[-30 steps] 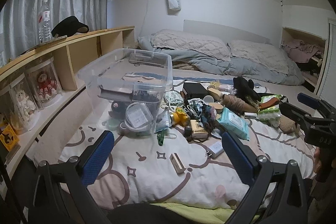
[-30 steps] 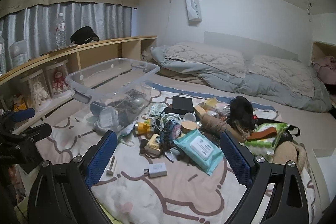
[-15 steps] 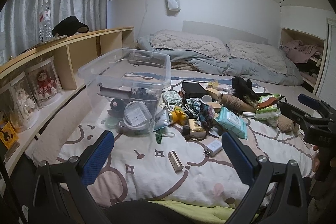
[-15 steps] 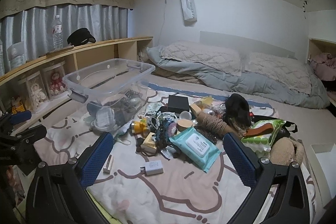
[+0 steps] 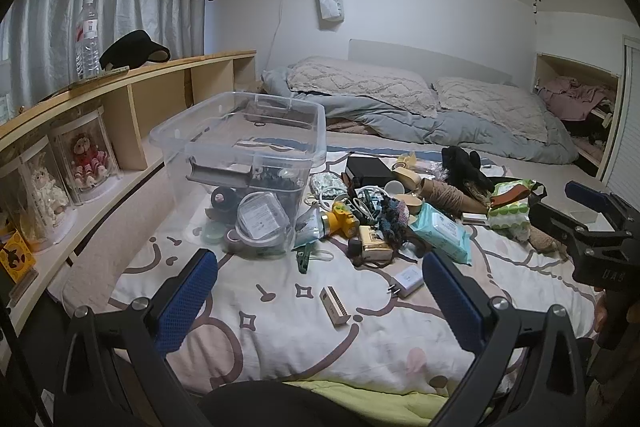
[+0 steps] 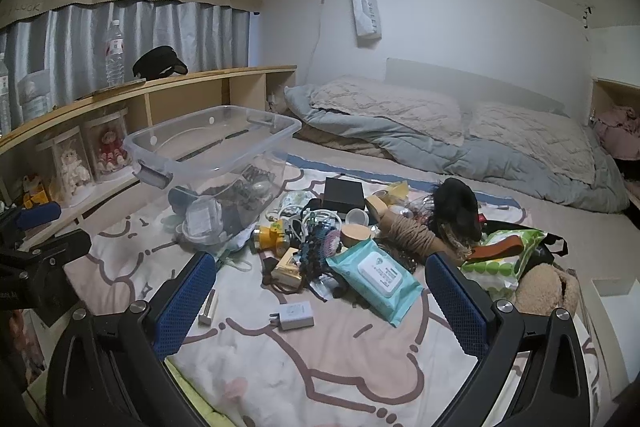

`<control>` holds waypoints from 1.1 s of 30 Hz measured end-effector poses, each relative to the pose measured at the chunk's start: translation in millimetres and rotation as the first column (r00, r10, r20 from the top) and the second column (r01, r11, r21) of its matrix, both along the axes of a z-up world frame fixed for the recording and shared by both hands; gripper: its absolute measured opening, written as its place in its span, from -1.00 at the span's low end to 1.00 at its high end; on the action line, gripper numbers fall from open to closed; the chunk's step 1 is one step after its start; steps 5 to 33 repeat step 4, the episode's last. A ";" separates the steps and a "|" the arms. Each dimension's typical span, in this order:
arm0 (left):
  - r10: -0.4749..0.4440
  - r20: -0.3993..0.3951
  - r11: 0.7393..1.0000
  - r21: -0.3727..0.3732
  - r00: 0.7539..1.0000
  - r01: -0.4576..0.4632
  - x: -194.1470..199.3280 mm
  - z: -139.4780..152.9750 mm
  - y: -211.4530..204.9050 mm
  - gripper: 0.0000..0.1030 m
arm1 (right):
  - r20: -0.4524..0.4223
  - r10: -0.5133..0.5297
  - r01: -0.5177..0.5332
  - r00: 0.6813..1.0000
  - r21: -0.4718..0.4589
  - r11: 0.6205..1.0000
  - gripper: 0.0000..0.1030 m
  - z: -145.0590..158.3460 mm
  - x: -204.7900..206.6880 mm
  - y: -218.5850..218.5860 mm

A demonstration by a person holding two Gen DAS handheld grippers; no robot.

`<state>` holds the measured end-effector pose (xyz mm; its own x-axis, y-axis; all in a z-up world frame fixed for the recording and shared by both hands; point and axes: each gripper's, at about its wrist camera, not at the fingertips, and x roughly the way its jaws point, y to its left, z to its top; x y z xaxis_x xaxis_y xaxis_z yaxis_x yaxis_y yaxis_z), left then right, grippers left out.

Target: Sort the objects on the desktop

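Sorting looks barely underway: the clear bin (image 5: 240,163) holds a few items, the clutter pile (image 6: 360,247) remains on the bed (image 5: 280,327), both the left gripper (image 5: 320,303) and the right gripper (image 6: 320,303) wide, empty.

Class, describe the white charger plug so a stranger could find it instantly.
Start at the clear plastic bin on the bed's patterned sheet. Nearer than the clutter pile beside it, the white charger plug lies alone on bare sheet, just in front of the teal wipes pack. It is a small white block with metal prongs.
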<state>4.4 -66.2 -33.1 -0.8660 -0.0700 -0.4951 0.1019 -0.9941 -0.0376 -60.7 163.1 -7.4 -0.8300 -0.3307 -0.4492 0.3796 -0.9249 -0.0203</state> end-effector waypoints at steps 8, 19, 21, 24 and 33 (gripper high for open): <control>0.002 0.001 1.000 0.001 1.000 -0.002 -0.3 0.0 0.2 1.00 | 0.010 0.009 -0.009 1.000 -0.015 1.000 1.00 0.4 -0.5 1.0; 0.002 0.001 1.000 0.001 1.000 -0.002 -0.3 0.0 0.2 1.00 | 0.010 0.009 -0.009 1.000 -0.015 1.000 1.00 0.4 -0.5 1.0; 0.002 0.001 1.000 0.001 1.000 -0.002 -0.3 0.0 0.2 1.00 | 0.010 0.009 -0.009 1.000 -0.015 1.000 1.00 0.4 -0.5 1.0; 0.002 0.001 1.000 0.001 1.000 -0.002 -0.3 0.0 0.2 1.00 | 0.010 0.009 -0.009 1.000 -0.015 1.000 1.00 0.4 -0.5 1.0; 0.002 0.001 1.000 0.001 1.000 -0.002 -0.3 0.0 0.2 1.00 | 0.010 0.009 -0.009 1.000 -0.015 1.000 1.00 0.4 -0.5 1.0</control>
